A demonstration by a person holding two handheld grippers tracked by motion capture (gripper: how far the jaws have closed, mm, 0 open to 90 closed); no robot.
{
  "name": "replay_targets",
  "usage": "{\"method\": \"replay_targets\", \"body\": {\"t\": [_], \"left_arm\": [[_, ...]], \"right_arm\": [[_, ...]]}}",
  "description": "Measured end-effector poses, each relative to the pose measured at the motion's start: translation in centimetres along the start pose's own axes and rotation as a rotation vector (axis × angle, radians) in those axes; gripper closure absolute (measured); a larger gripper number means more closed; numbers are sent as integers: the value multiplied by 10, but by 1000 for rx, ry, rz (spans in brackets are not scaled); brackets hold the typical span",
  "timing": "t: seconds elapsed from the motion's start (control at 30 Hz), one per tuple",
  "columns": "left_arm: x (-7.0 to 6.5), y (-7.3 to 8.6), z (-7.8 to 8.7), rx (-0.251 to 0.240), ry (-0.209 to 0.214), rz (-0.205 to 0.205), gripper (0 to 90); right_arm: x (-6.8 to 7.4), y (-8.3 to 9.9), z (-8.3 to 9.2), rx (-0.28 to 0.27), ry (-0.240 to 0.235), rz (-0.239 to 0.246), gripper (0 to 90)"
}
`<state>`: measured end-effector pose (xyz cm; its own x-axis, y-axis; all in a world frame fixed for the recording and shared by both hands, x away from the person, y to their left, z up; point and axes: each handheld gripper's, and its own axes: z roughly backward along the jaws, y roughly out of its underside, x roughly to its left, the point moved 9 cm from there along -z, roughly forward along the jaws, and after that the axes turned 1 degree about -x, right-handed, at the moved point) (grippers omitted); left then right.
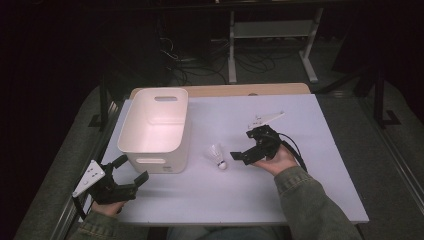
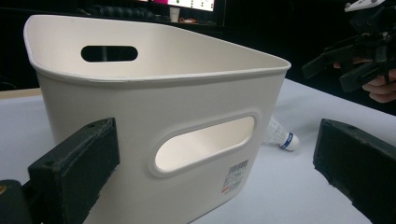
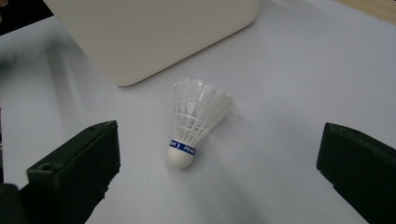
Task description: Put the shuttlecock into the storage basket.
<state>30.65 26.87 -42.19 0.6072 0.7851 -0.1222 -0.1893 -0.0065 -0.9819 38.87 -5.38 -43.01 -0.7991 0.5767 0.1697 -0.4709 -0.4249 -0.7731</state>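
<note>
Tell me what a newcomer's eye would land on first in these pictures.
Probably the white plastic bin with cut-out handles, standing brightly lit on the left part of the pale table against a dark room. Next comes the small white shuttlecock, lying on its side just right of the bin. The right gripper sits open right beside it, while the left gripper waits open at the bin's near corner.

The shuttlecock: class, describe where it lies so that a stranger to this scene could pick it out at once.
Find the white table and the big white bin on its left half. Just right of the bin's near corner lies the shuttlecock, on its side, ahead of the open right gripper. It is the only small thing there: white feathered skirt, rounded white cork, blue band.
</note>
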Motion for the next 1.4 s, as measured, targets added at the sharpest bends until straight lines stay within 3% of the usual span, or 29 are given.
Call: {"method": "replay_targets", "body": {"t": [0.2,0.43,1.03,1.4], "left_arm": [[0,0,0,1,0,0,0],[0,0,0,4,0,-4,0],[0,0,0,2,-1,-3,0],[0,0,0,-1,-1,2,0]], "right_arm": [[4,-1,-10,4,-13,11,0],[7,1,-21,51,-28,-21,0],[6,5,-38,94,-32,-54,0],[6,9,-46,132,-49,-101,0]]}}
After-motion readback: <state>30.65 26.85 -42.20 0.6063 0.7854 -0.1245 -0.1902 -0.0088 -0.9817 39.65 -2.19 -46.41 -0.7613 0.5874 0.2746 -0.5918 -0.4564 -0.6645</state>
